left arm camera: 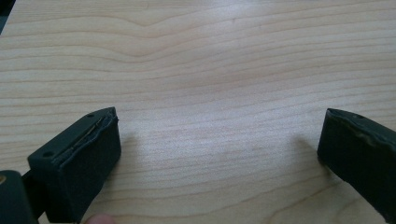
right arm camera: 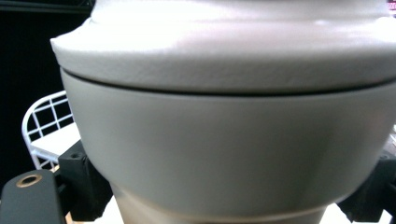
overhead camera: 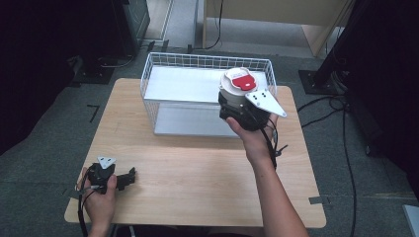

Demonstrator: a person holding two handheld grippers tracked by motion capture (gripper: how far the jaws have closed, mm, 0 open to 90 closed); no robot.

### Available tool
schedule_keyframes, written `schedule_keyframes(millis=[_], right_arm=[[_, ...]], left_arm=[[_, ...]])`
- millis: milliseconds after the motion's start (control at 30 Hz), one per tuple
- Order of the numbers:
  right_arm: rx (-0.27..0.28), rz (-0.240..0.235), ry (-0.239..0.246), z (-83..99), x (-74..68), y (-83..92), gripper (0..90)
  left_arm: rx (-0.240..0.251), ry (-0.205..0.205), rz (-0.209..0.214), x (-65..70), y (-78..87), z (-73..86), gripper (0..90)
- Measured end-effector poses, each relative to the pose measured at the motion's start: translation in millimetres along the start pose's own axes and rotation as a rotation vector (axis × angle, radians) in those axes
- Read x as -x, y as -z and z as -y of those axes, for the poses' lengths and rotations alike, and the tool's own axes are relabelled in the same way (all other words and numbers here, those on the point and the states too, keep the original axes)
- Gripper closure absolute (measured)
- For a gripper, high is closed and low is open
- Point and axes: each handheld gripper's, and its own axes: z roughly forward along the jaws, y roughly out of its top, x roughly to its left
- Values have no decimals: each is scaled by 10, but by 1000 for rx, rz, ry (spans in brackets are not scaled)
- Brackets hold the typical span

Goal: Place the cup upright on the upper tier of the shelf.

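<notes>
A pale grey round container [overhead camera: 236, 88] with a white lid and a red tab on top hangs over the right end of the white wire basket [overhead camera: 159, 63]. My right gripper [overhead camera: 238, 104] is shut on its lower body. In the right gripper view the container [right arm camera: 224, 140] sits very close, with the black fingers [right arm camera: 86, 186] pressed to its sides. My left gripper [overhead camera: 131, 175] lies on the wooden table [overhead camera: 197, 168] near the front left corner. Its jaws stand wide apart in the left gripper view [left arm camera: 219, 140], with bare wood between them.
The basket stands at the table's back edge and has a flat metal floor. Cables [overhead camera: 341, 128] trail over the grey carpet at the right. A dark stand base [overhead camera: 316, 81] sits off the back right corner, and wooden furniture [overhead camera: 276, 15] stands behind.
</notes>
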Motion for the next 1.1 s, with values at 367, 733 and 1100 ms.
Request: schedule_keyframes(millis=[367, 733, 1100], right_arm=[[10, 27, 14, -160, -4, -315, 105], [15, 47, 22, -272, -12, -672, 105], [-7, 66, -10, -256, 14, -1000, 105]], left_arm=[[0, 0, 0, 0, 0, 0, 0], [2, -1, 4, 3, -1, 0, 0], [3, -3, 6, 5, -1, 0, 0]])
